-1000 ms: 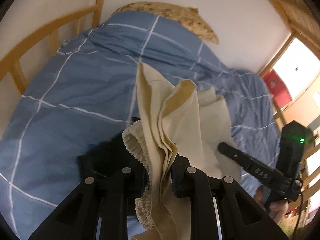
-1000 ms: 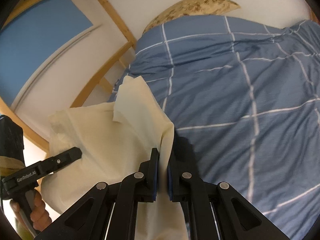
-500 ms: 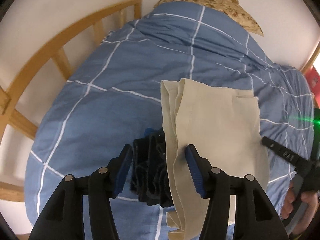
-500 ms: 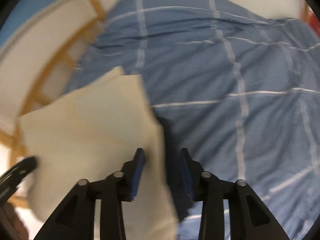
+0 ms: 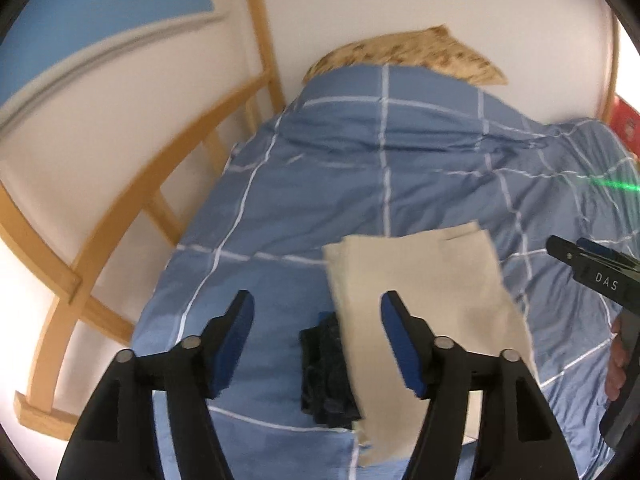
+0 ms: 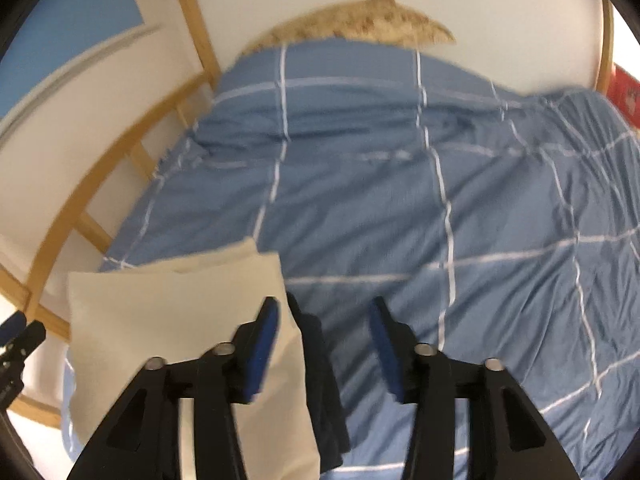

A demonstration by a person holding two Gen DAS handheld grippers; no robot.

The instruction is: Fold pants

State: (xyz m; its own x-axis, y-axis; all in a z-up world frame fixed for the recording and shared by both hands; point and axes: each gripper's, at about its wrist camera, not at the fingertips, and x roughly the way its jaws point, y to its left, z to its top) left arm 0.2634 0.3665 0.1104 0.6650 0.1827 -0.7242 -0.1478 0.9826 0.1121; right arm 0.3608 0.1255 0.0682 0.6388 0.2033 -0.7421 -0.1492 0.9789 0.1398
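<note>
Two wrist views angled down, close over shared blue duvet [image 5: 360, 184]

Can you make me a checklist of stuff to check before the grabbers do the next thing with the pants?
1. Left gripper let go: ok, jaws just opened, nothing pinched.
2. Right gripper let go: ok, jaws just opened, clear of cloth.
3. Cream pants lying folded on the blue duvet: ok.
4. Fold edges neat: not ok, far corner layers offset.
5. Dark garment under the pants: cannot tell whether it matters.

Cream pants [image 5: 424, 292], blue duvet [image 5: 360, 184] with white grid lines, tan speckled pillow [image 5: 404, 50], dark garment [image 5: 324, 368]
</note>
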